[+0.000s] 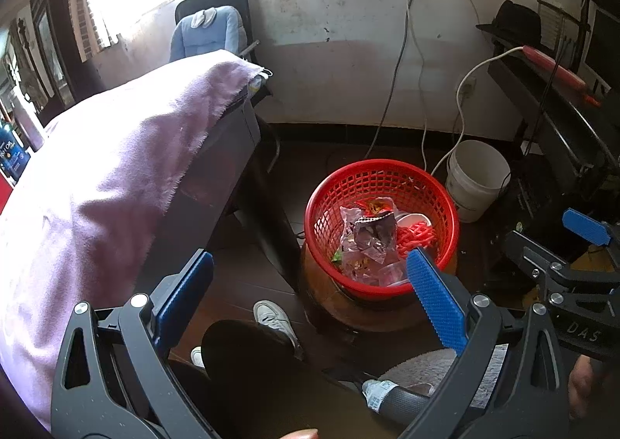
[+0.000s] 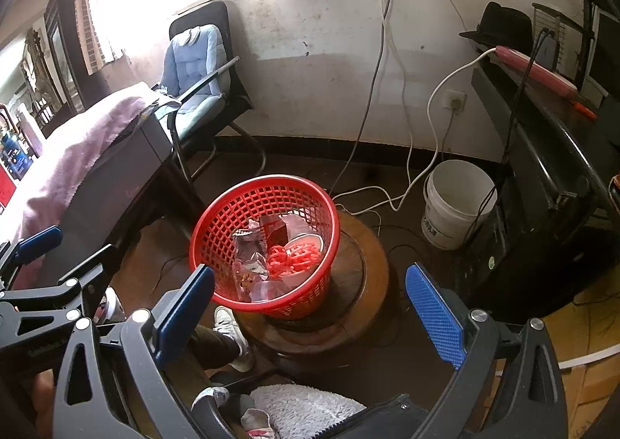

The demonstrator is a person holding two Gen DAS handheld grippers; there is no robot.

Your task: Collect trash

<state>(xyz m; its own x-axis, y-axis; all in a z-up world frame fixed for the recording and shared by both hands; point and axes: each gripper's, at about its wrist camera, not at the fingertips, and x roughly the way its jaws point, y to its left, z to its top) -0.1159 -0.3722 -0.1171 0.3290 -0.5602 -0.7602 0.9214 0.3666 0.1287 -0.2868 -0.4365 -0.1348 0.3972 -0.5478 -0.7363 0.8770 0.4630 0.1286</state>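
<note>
A red mesh basket [image 1: 381, 171] stands on a round wooden stool [image 1: 329, 295] on the floor; it also shows in the right wrist view [image 2: 267, 187]. Inside lie crumpled foil and plastic wrappers [image 1: 370, 241], a white cup and red plastic bits [image 1: 416, 235]. My left gripper [image 1: 310, 295] is open and empty, above and in front of the basket. My right gripper [image 2: 310, 303] is open and empty, also above the basket's near rim. The right gripper shows at the right edge of the left wrist view [image 1: 573, 249].
A table draped in a purple cloth [image 1: 116, 167] stands at the left. A white bucket [image 2: 457, 202] sits on the floor at the right, with cables [image 2: 387, 198] trailing beside it. A dark desk [image 2: 550, 152] is at the far right. A chair with a blue cushion [image 2: 193, 70] stands by the wall.
</note>
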